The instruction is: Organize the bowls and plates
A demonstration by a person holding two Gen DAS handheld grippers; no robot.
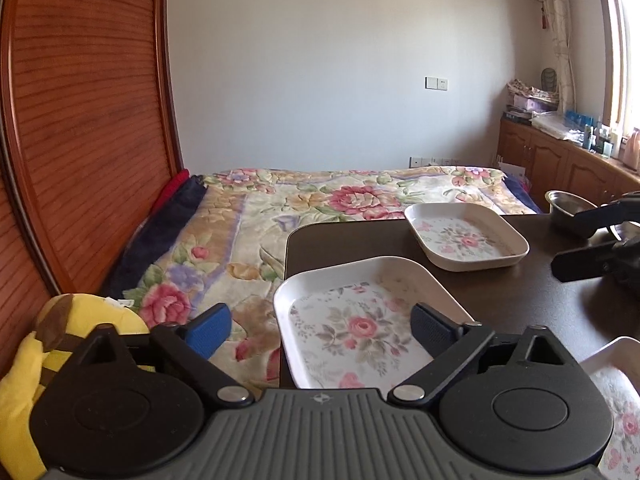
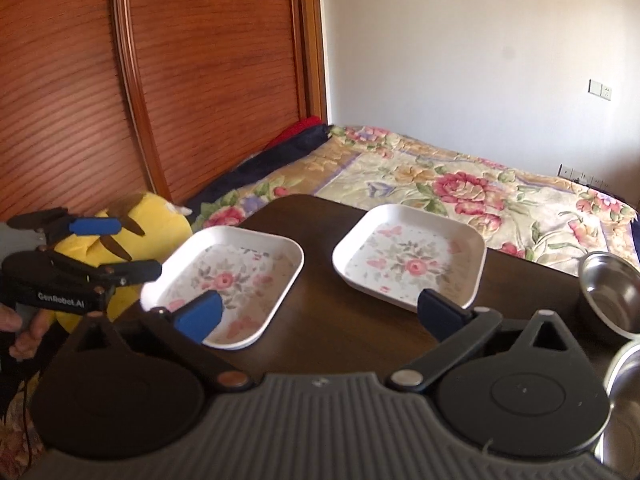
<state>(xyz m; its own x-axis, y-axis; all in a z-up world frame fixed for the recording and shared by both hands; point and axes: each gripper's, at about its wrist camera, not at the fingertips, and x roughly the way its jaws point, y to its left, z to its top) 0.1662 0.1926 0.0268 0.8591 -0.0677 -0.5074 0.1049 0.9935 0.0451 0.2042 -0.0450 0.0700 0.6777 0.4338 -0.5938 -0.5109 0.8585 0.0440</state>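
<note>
Two white square plates with rose prints sit on the dark table (image 2: 320,240): a near-left plate (image 1: 352,320) (image 2: 228,276) and a farther plate (image 1: 466,236) (image 2: 412,256). A third floral plate (image 1: 616,400) shows at the left wrist view's lower right. A steel bowl (image 1: 568,204) (image 2: 612,292) stands at the right, with a second steel bowl (image 2: 624,380) nearer. My left gripper (image 1: 322,328) (image 2: 138,248) is open at the near-left plate's left rim, holding nothing. My right gripper (image 2: 320,314) (image 1: 568,242) hangs open over the table in front of both plates.
A bed with a floral quilt (image 1: 320,200) lies beyond the table. A yellow plush toy (image 1: 80,320) (image 2: 152,216) rests by the table's left edge, with a wooden wardrobe (image 2: 180,80) behind it. A person's hand (image 2: 24,332) holds the left gripper. Wooden cabinets (image 1: 560,160) line the right wall.
</note>
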